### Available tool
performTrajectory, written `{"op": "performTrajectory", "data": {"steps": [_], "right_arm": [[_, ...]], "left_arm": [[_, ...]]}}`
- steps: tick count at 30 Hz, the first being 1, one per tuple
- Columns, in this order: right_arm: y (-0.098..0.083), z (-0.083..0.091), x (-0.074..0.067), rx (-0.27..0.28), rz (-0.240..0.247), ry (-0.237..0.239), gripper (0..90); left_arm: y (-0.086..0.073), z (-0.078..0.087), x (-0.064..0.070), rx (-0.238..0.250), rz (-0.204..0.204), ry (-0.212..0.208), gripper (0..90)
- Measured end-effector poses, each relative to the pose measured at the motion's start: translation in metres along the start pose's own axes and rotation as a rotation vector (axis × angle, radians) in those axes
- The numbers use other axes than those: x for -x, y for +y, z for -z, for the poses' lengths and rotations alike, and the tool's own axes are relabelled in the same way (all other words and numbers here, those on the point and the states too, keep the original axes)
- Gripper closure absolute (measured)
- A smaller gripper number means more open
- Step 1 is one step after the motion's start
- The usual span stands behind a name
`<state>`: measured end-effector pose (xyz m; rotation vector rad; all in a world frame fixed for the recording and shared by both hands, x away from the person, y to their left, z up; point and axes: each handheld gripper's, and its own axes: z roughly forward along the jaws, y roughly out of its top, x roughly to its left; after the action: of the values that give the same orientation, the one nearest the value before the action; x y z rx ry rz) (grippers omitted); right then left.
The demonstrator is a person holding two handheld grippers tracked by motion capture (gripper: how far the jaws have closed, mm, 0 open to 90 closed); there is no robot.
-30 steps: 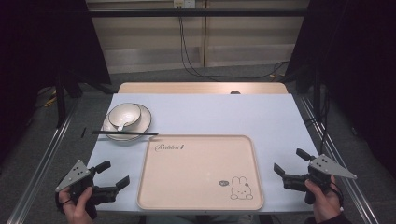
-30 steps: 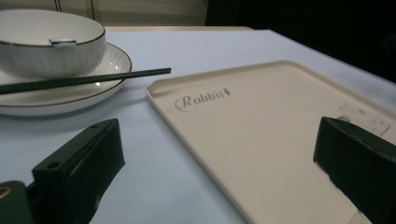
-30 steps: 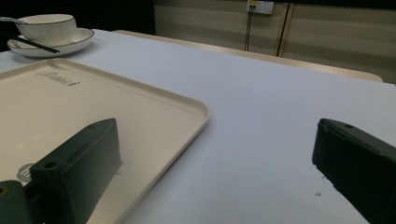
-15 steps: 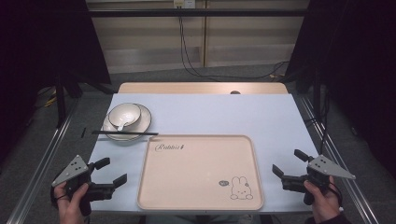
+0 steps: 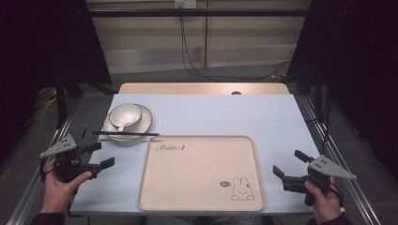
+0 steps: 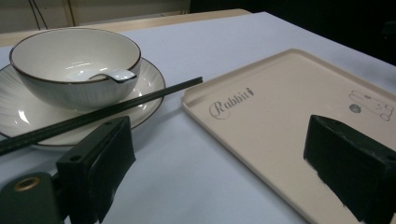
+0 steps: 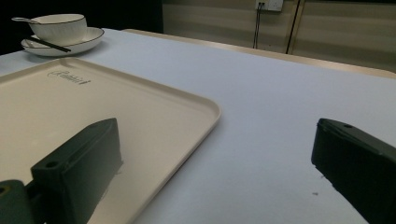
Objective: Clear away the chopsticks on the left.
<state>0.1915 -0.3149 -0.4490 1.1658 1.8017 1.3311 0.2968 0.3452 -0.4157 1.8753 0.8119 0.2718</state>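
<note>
Left gripper (image 5: 99, 155) sat nearest the black chopsticks (image 5: 125, 133), jaws spread, just narrowing, nothing between. They lay crosswise ahead, across the plate (image 5: 144, 122) rim. Right gripper (image 5: 289, 169), also spread and empty, was well apart.

High view: fixed above person's side, looks fwd & down over whole table (image 5: 281, 117). Left gripper view: low, close to tabletop, faces bowl (image 6: 74, 65), chopsticks (image 6: 116, 105) & tray (image 6: 280, 121) corner w/ lettering. Right gripper view: low at tray's other side, looks across the tray (image 7: 93, 107) to the far-off bowl (image 7: 58, 27). All 3 share tray, bowl & chopsticks
</note>
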Motion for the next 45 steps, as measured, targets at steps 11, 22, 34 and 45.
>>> {"op": "performTrajectory", "data": {"steps": [11,22,34,45], "right_arm": [[0.000,0.000,-0.001,-0.004,-0.006,0.001,1.1],[-0.001,0.000,-0.001,-0.006,-0.005,0.007,1.1],[-0.001,0.000,-0.001,-0.010,0.002,0.010,1.4],[-0.002,0.000,0.000,-0.010,-0.001,0.016,2.0]], "left_arm": [[0.015,-0.023,-0.031,-0.071,-0.143,0.001,16.8],[0.015,-0.045,-0.068,-0.150,-0.179,-0.007,42.6],[0.014,-0.063,-0.089,-0.202,-0.233,0.038,53.4],[0.014,-0.069,-0.096,-0.247,-0.249,0.041,58.2]]}}
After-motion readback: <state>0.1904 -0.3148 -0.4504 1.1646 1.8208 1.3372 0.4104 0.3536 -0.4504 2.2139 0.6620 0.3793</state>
